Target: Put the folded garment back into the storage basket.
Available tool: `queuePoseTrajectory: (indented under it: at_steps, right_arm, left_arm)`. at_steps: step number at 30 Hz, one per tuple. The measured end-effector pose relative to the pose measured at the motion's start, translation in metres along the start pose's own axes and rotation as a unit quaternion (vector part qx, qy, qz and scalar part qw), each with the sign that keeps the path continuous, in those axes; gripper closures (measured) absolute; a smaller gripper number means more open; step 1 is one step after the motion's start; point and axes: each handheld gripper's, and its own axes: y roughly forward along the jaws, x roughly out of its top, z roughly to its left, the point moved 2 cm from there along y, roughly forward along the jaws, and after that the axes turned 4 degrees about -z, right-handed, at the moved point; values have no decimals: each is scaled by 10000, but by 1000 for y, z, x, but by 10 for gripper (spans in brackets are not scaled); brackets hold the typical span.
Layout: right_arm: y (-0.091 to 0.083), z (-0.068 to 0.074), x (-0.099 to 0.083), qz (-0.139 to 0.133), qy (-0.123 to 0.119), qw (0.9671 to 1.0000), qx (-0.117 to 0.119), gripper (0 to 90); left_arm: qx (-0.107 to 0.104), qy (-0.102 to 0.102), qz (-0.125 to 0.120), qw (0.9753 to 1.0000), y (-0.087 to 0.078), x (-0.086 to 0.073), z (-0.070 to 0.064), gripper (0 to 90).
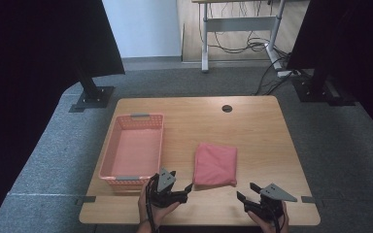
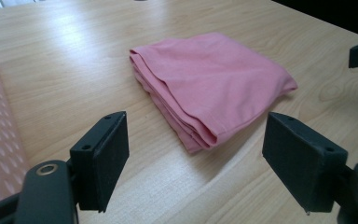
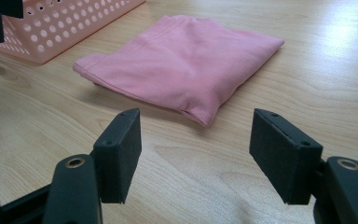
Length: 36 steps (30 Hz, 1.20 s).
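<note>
Your left tongs sit low at the near edge of the surface, jaws apart, aimed at the near left corner of the cloth. Your right tongs hover near the near right corner, jaws apart too, nothing held. One folded pink cloth lies mid-surface, one pink basket just left of it.

Setting: lab or office workroom. Evidence: grey carpet floor, wooden desk with cable hole, loose cables under far desk, black stands.
</note>
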Motion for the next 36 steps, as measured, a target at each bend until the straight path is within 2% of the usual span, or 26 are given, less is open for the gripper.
queuePoseTrajectory:
  at_steps: [6,15,21,36]
  right_arm:
    - [-2,-3,1,-43,1,10000,-12,345]
    - [-1,-2,1,-16,-41,10000,-3,346]
    - [-1,-2,1,-11,-51,10000,13,352]
    - [-1,-3,0,0,-61,10000,11,352]
  left_arm:
    - [58,24,37,10000,5,4,3,220]
    - [95,-48,-4,9999,7,5,3,241]
    - [132,15,48,9999,9,8,3,246]
    - [193,-102,63,9997,22,21,8,247]
